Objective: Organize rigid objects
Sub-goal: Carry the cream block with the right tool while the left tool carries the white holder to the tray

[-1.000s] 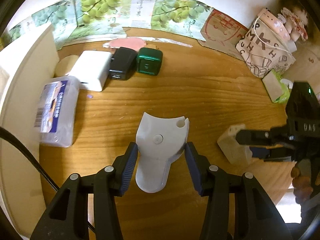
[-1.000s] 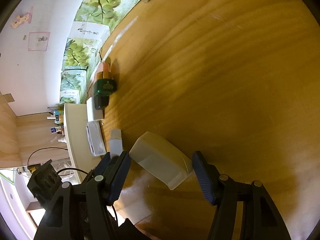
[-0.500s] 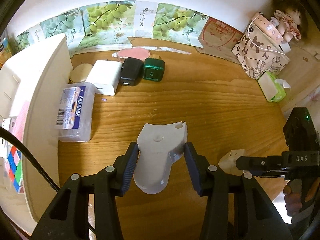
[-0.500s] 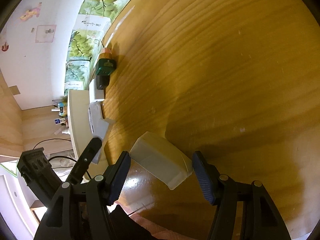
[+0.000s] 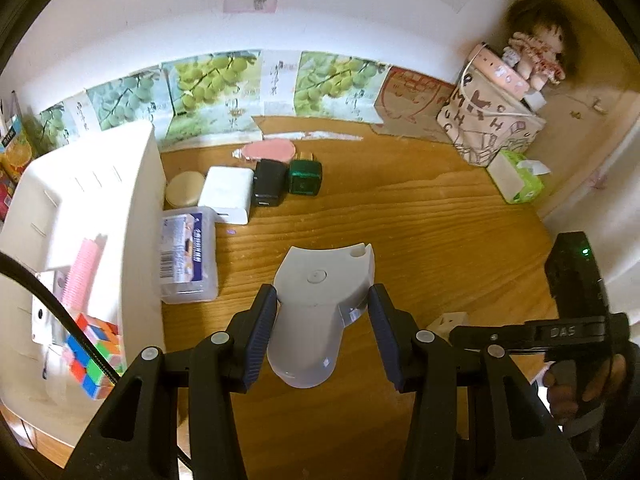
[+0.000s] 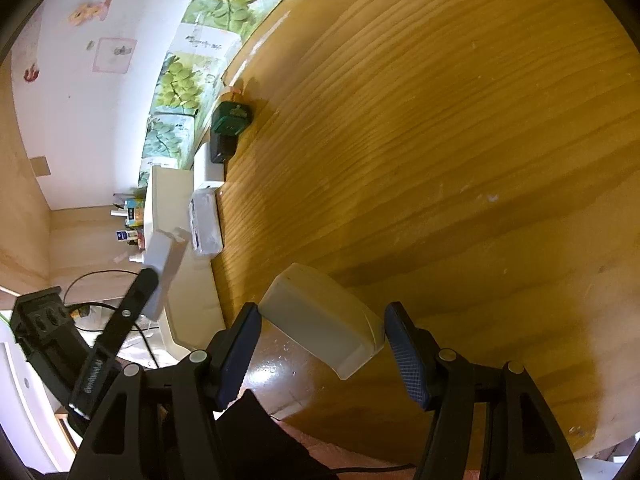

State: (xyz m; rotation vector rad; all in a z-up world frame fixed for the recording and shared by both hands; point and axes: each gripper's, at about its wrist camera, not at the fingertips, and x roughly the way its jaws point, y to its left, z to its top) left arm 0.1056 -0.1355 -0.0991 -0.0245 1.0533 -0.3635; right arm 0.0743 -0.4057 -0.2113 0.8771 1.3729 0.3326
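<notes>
Grippers, two in number, are each seen closed on one pale plastic object above a wooden worktop (image 5: pixel 420 232). Between the blue pads of the left gripper (image 5: pixel 322 330) a grey-white paddle-shaped plastic piece (image 5: pixel 320 304) is clamped at its narrow neck, its broad end with one small round button and one notch pointing away; it is carried clear of the worktop. In the right gripper (image 6: pixel 322 346) one off-white rectangular box (image 6: pixel 324 322) is held across its ends, tilted, near the worktop's edge. In the left wrist view the right gripper (image 5: pixel 460 330) is seen from the side at lower right, with a hand (image 5: pixel 584 380) on its handle.

At the back of the worktop one row of four items is laid side by side: one round beige tin (image 5: pixel 185 189), one white charger block (image 5: pixel 226 194), one black adapter (image 5: pixel 269 183) and one green cube (image 5: pixel 305 177). Behind them one pink flat object (image 5: pixel 269 150) is seen. One clear lidded box with a printed label (image 5: pixel 188 254) lies against one white organiser tray (image 5: pixel 132 216), in which one multicoloured puzzle cube (image 5: pixel 94 354) and one pink comb-like item (image 5: pixel 82 274) are seen. At far right are placed one printed bag (image 5: pixel 486 128), one doll (image 5: pixel 536 56) and one green tissue pack (image 5: pixel 516 182).
</notes>
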